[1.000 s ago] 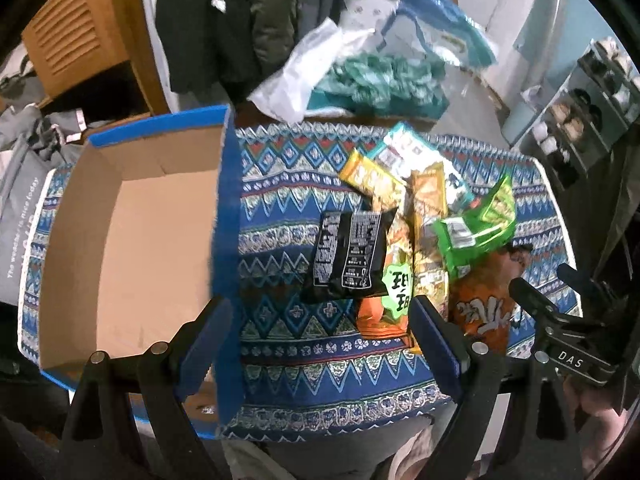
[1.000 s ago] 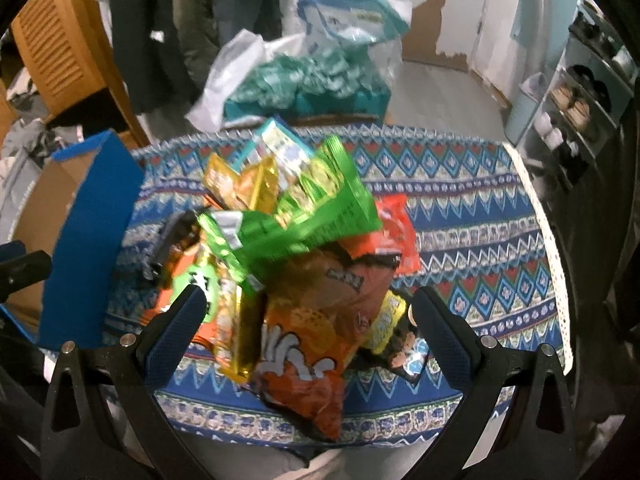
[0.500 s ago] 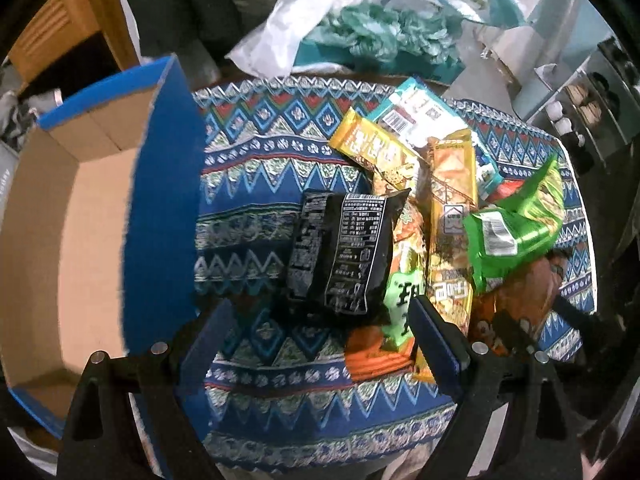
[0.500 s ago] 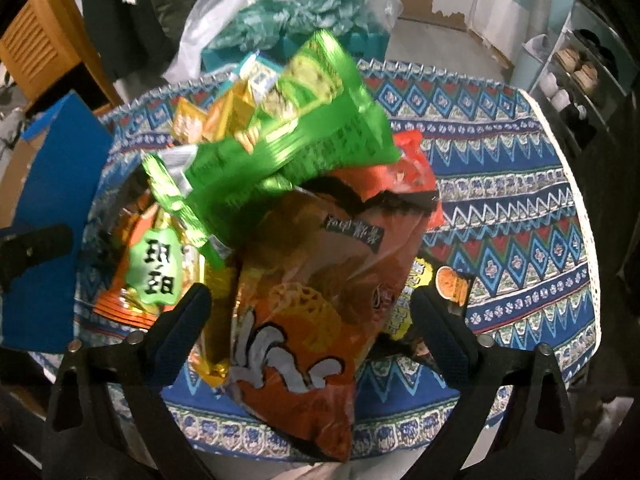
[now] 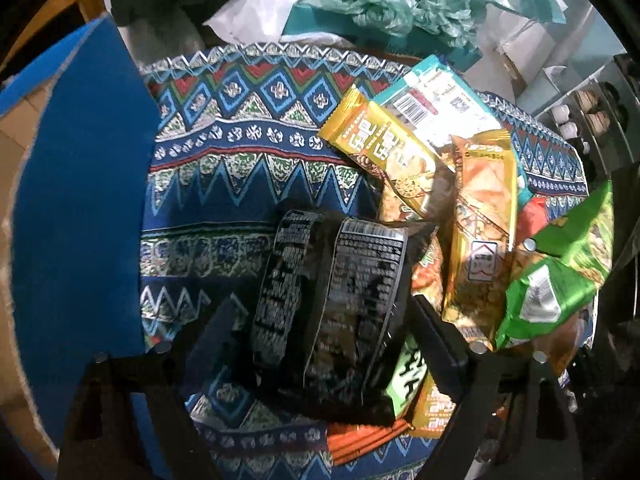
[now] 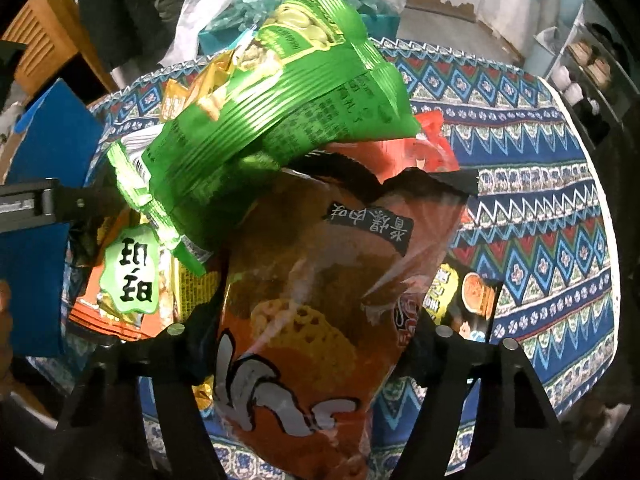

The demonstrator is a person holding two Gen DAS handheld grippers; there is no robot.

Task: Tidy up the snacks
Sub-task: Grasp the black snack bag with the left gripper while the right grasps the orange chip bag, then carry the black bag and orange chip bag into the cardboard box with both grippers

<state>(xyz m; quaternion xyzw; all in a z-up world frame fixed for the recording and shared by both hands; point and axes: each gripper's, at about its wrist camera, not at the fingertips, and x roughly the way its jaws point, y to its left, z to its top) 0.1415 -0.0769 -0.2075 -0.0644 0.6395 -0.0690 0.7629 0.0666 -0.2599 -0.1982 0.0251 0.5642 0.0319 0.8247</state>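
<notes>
Left-wrist view: left gripper point(image 5: 320, 320) with jaws straddling the black snack packet point(image 5: 332, 304) on the patterned desk point(image 5: 240, 152), closing a little but not visibly pressing it; blue-edged cardboard box point(image 5: 80, 208) just beside. Right-wrist view: right gripper point(image 6: 308, 336) with jaws closing about the orange chip bag point(image 6: 320, 312), pads at its edges, contact unclear; green packet point(image 6: 280, 100) lies above it.

Free cloth and obstructions around the snack pile.
Bare patterned tablecloth point(image 5: 248, 168) lies open at centre-left, hemmed by the blue box flap point(image 5: 80, 208) on the left; heaped packets point(image 5: 480, 216) block the right; in the right wrist view, cloth is clear at far right.
</notes>
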